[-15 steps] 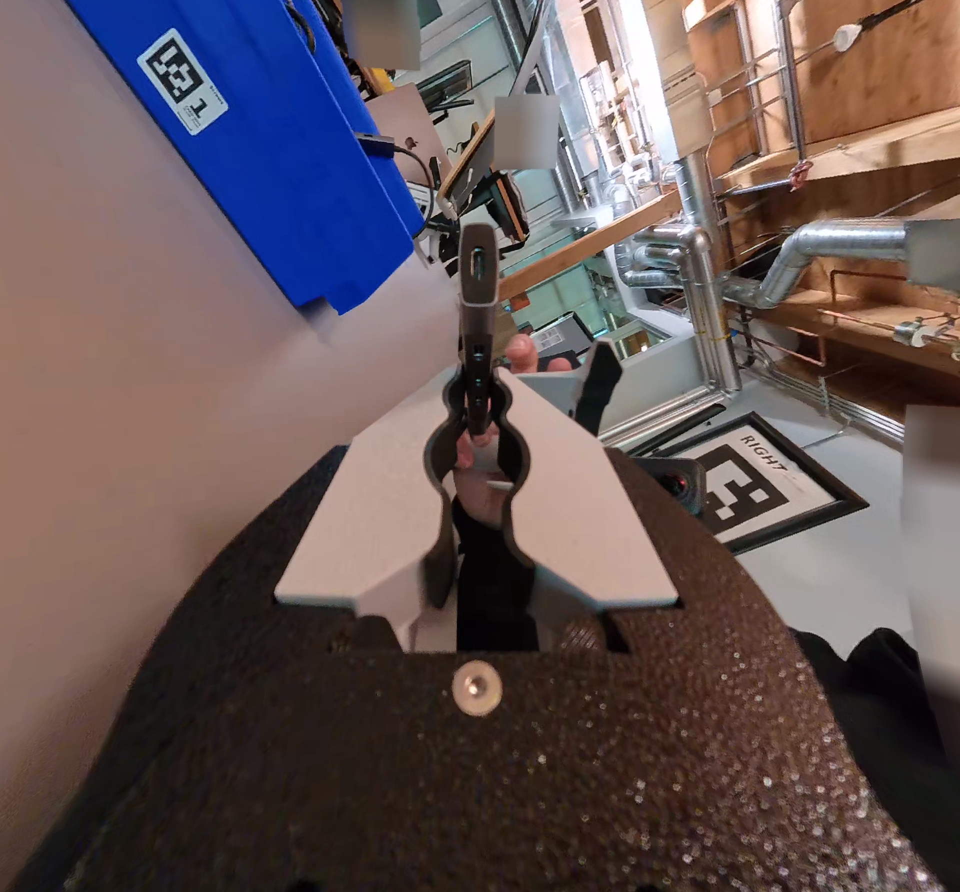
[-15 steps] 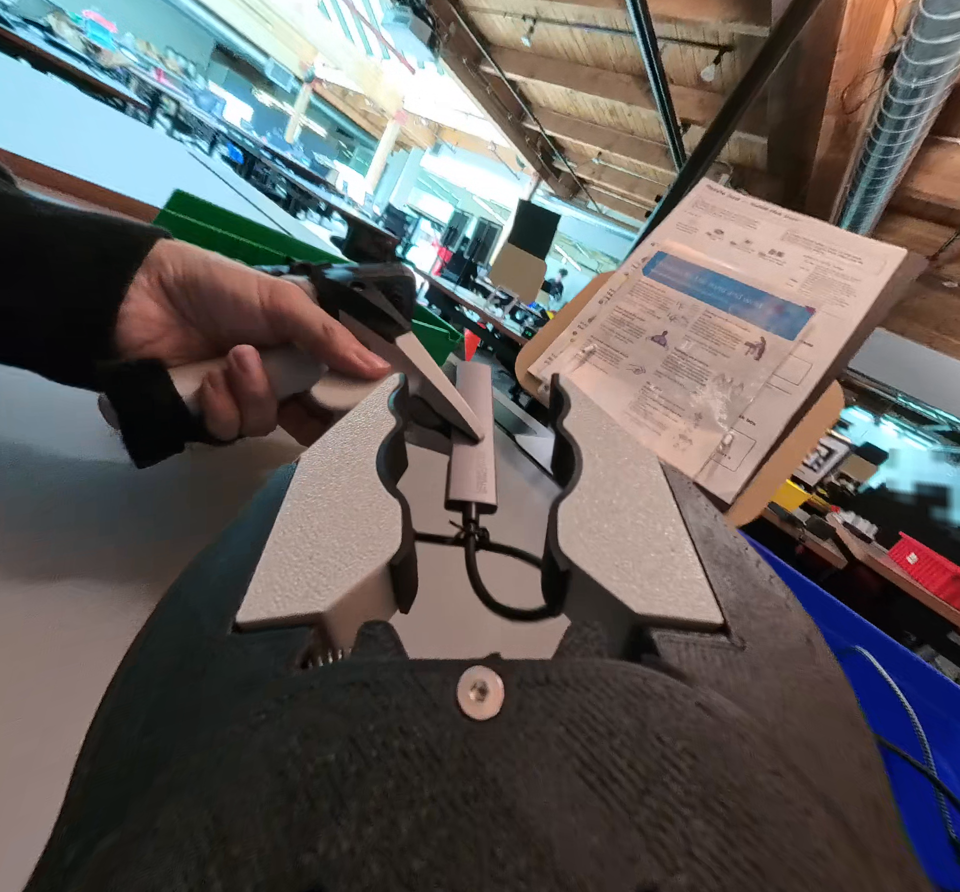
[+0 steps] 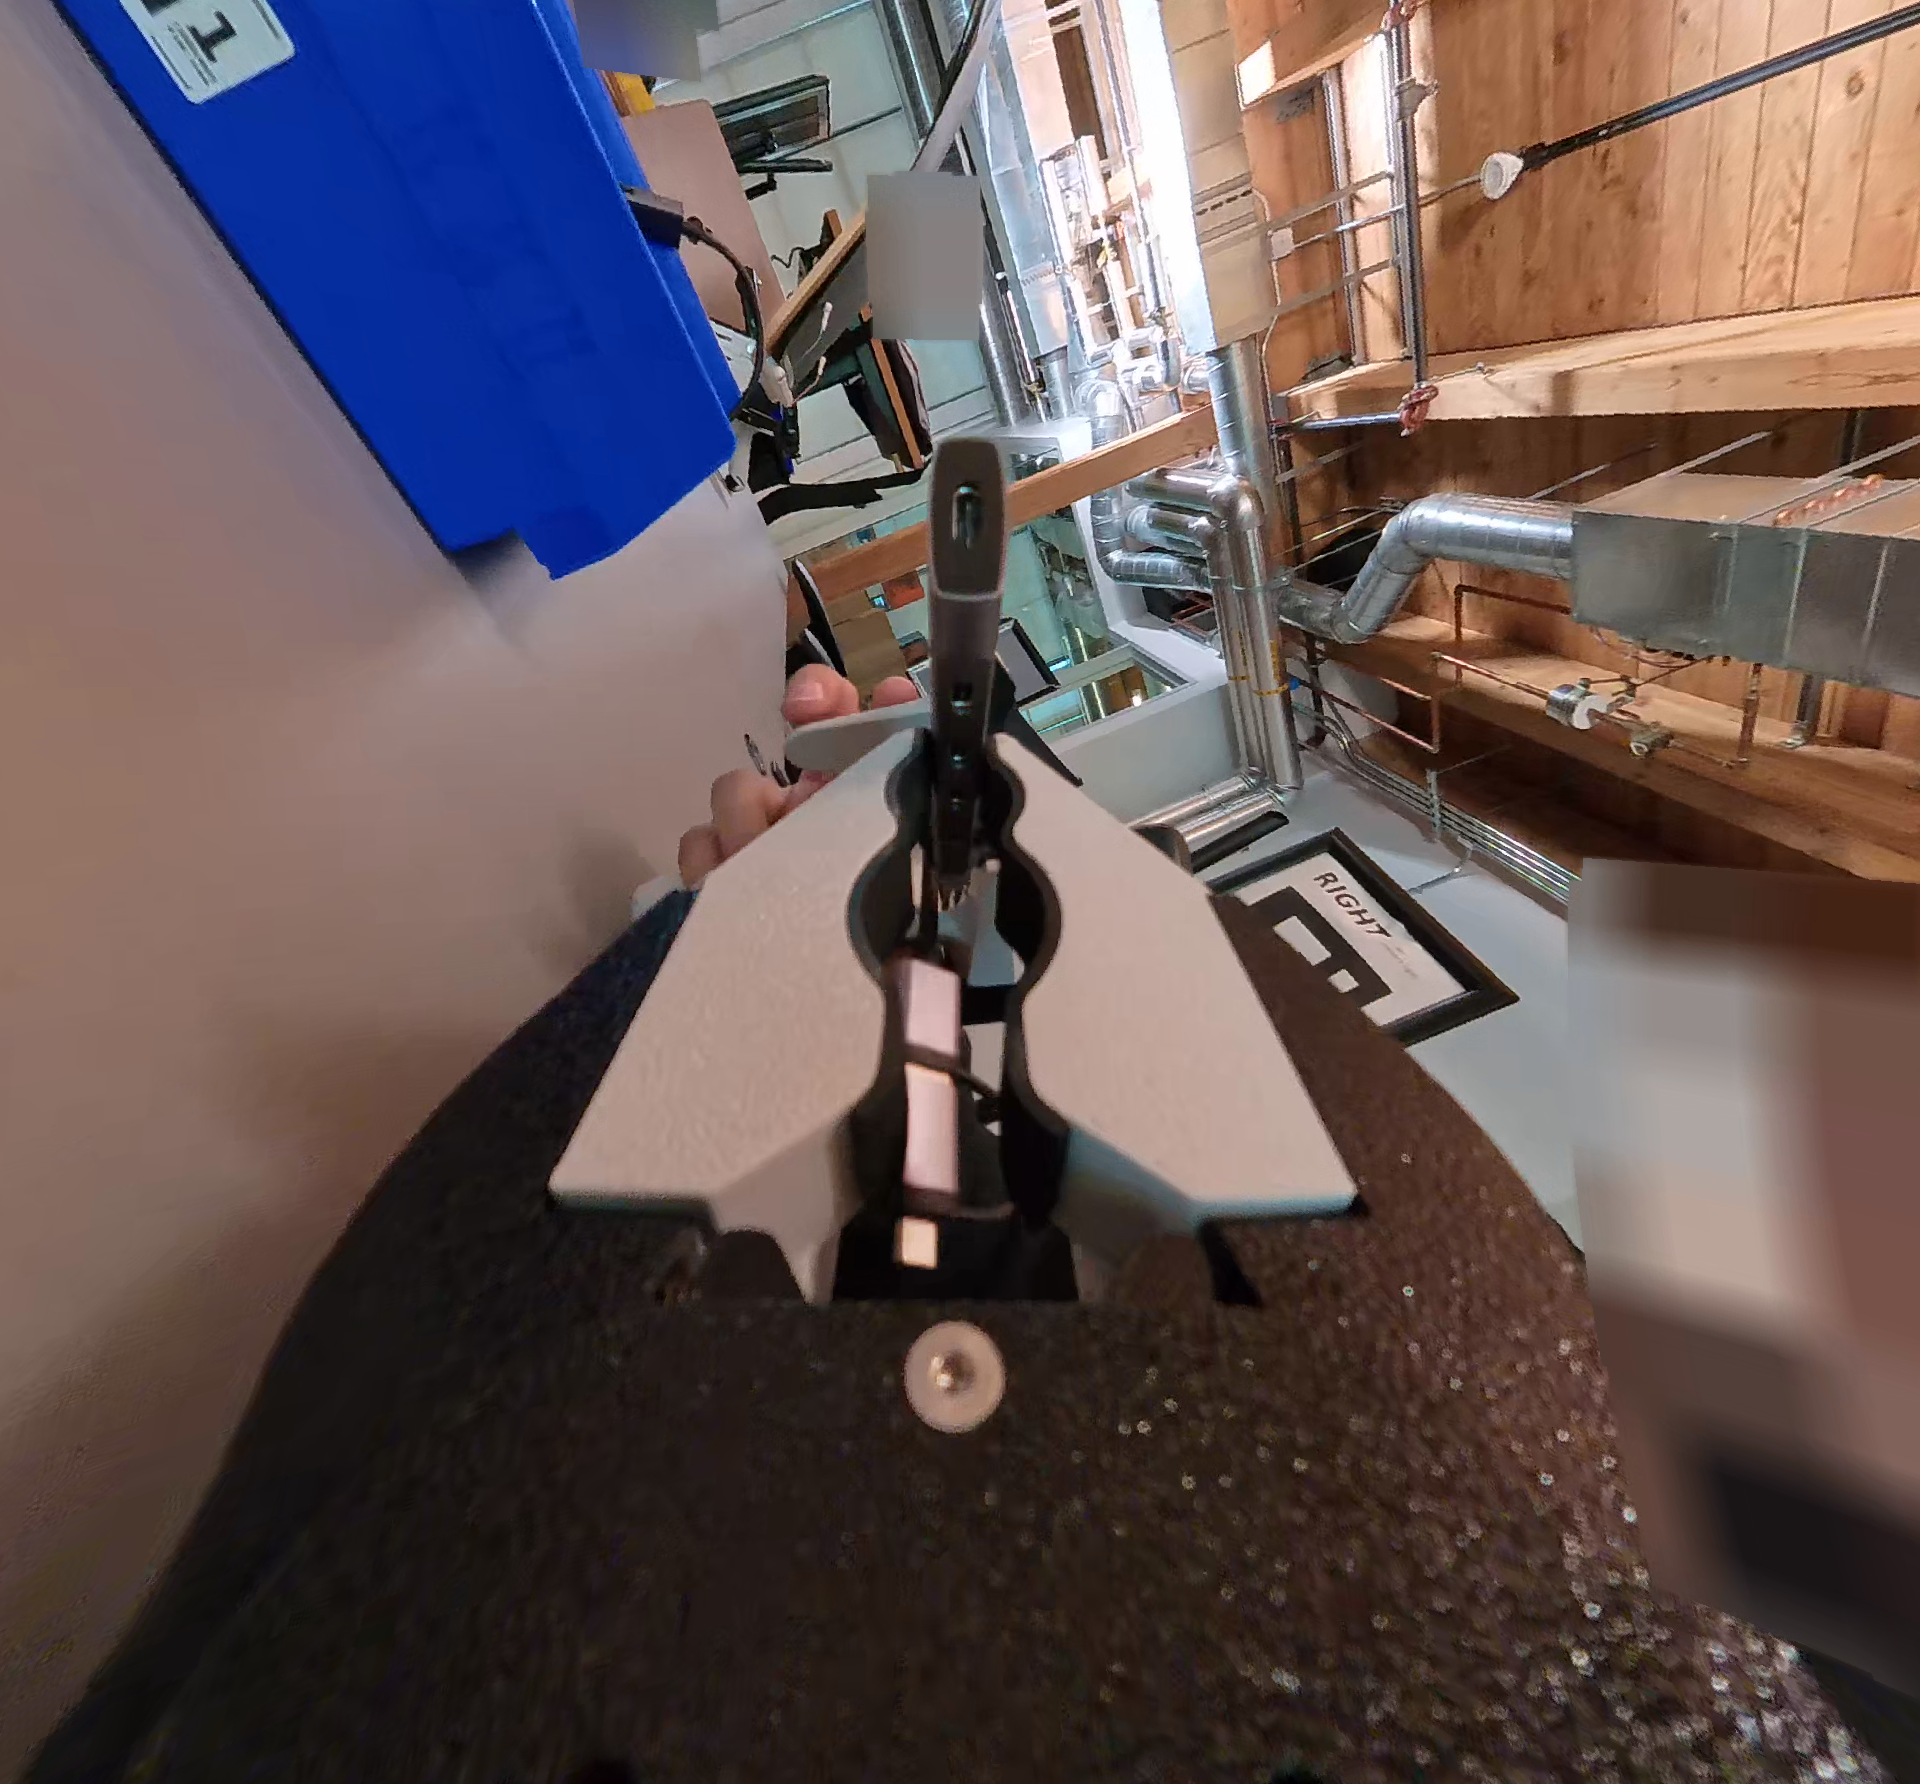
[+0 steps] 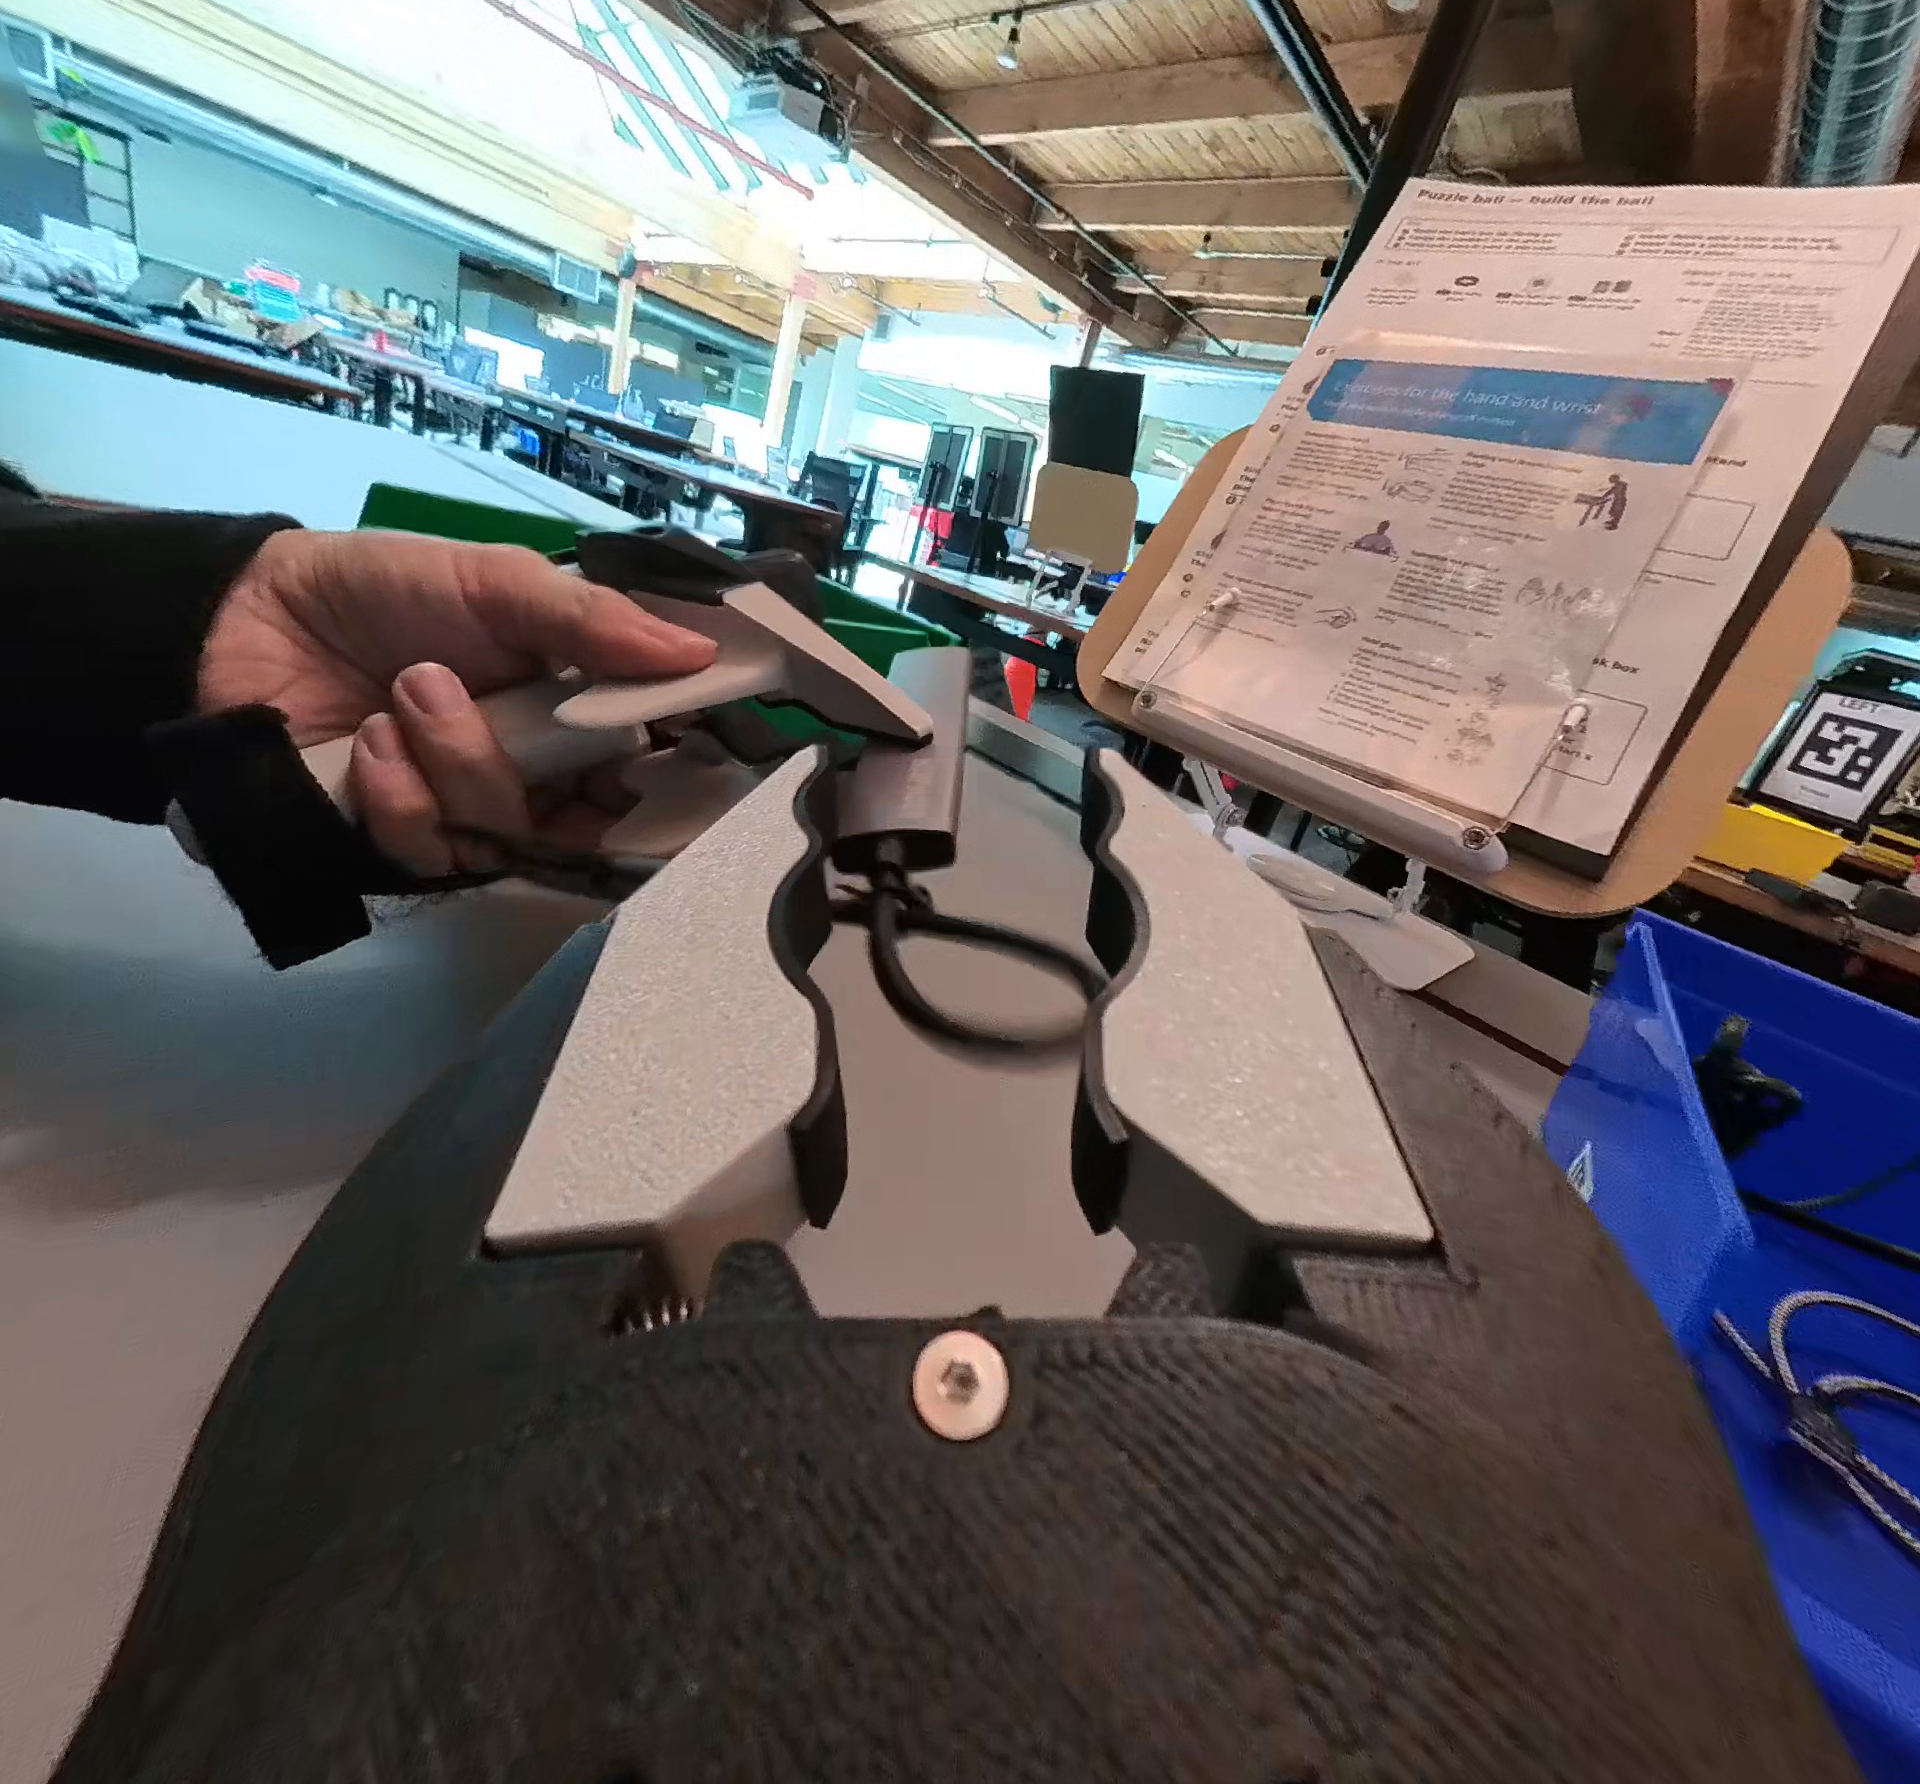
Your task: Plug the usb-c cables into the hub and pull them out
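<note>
Nearest in the right wrist view: right gripper (image 4: 956,789) spread wide, holding nothing, with the black tail cable (image 4: 987,996) looping loosely through its gap. Probably kept free so as to fetch a plug.

Just beyond its fingertips: grey hub (image 4: 914,758) lifted clear of the table (image 4: 156,1059), pinched at one side by the left gripper (image 4: 894,732). In the left wrist view, left gripper (image 3: 956,758) clamped on the hub (image 3: 966,539), which stands edge-on with its port side turned outward. Likely held so to brace it against a push and keep the sockets reachable. Silver plug (image 3: 920,1017) of the tail dangling back between the fingers.

Farther off, at the table's right edge: blue bin (image 4: 1662,1111) with a braided cable (image 4: 1829,1402) inside, seemingly one of the USB-C leads. No lead seen seated in the hub yet.

Farthest, behind the bin: document stand (image 4: 1455,591).
</note>
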`<act>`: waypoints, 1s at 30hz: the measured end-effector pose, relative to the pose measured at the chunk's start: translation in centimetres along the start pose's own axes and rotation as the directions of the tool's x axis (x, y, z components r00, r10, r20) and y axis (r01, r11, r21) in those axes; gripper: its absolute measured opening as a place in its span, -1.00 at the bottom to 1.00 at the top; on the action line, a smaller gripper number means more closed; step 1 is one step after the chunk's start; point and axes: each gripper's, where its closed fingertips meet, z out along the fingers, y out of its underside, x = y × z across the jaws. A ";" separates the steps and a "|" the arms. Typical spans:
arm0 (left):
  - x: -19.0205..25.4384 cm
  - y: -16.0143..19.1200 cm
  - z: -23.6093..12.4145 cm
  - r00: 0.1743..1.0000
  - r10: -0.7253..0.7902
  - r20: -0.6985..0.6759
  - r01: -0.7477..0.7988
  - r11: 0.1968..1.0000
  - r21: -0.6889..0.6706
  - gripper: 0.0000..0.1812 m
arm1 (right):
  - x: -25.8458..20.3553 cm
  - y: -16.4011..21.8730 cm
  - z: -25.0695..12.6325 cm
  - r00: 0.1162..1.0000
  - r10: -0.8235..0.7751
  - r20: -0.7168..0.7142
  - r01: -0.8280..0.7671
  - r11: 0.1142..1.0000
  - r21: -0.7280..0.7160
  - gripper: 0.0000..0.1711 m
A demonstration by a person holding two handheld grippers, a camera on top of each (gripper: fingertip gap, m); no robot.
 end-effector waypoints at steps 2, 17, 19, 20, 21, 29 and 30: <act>0.4 -0.4 -0.3 1.000 0.000 -0.016 0.000 1.000 0.017 -0.93 | 0.9 -0.3 -0.3 0.999 0.033 -0.033 -0.032 0.999 0.021 -0.27; 0.2 0.8 1.1 0.999 -0.041 0.021 0.042 0.999 -0.024 -0.93 | -0.7 0.6 0.2 1.000 -0.022 0.022 0.023 1.000 -0.021 -0.67; 0.1 0.7 1.2 0.999 -0.042 0.030 0.043 0.999 -0.014 -0.93 | -0.8 0.8 0.3 1.000 0.000 0.021 0.000 1.000 -0.030 -0.71; 0.0 0.6 1.2 0.998 -0.041 0.037 0.041 0.999 -0.010 -0.94 | -0.7 0.9 0.4 1.000 0.000 0.014 0.000 0.999 -0.038 -0.72; -0.1 0.5 1.2 0.998 -0.043 0.042 0.043 0.999 -0.006 -0.93 | -0.7 1.0 0.4 1.000 -0.004 0.009 0.004 0.999 -0.045 -0.72; -0.4 -0.2 1.3 0.991 0.044 0.126 -0.050 0.998 0.039 -0.92 | 0.0 1.3 0.6 0.998 0.016 -0.065 -0.022 0.995 -0.096 -0.73; 0.0 -1.0 1.1 0.980 0.113 0.161 -0.126 0.989 0.071 -0.89 | 0.2 1.0 0.5 0.994 0.089 -0.067 -0.094 0.994 -0.064 -0.73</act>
